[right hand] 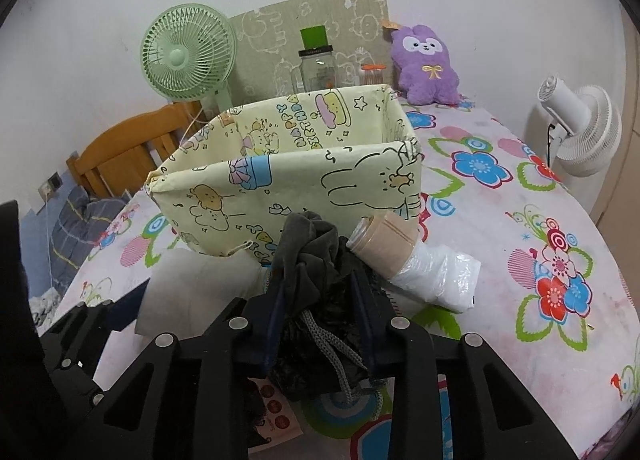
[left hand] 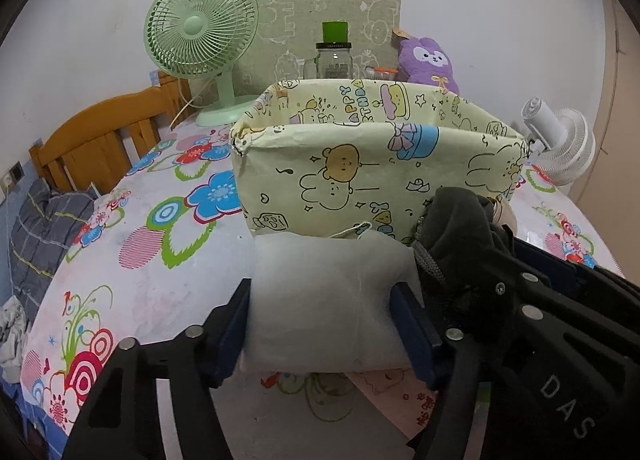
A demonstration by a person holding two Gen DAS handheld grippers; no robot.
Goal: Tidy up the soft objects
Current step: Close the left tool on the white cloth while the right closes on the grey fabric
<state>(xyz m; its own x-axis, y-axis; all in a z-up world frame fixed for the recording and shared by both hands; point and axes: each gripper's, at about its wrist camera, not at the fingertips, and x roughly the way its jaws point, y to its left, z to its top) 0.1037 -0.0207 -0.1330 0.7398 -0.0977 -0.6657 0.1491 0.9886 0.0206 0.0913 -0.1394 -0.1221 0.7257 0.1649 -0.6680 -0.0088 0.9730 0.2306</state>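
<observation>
A white soft pillow pouch [left hand: 320, 272] lies on the floral cloth in front of the yellow cartoon-print box [left hand: 360, 163]. My left gripper [left hand: 322, 292] is shut on it, one blue pad pressing each side. To its right lies a dark grey drawstring pouch [right hand: 308, 244], and my right gripper [right hand: 318, 280] is shut on that, both pads pressed into the fabric with the cord hanging between them. In the right wrist view the white pillow pouch [right hand: 192, 292] sits left of the dark pouch, against the yellow box [right hand: 280, 179]. The box is open on top, and its floor is hidden.
A beige roll [right hand: 384, 240] in a white plastic bag [right hand: 436, 276] lies right of the dark pouch. A purple plush [right hand: 426, 67], a glass jar [right hand: 316, 67] and a green fan [right hand: 184, 55] stand behind the box. A white fan [right hand: 580, 127] is far right, a wooden headboard [left hand: 100, 131] left.
</observation>
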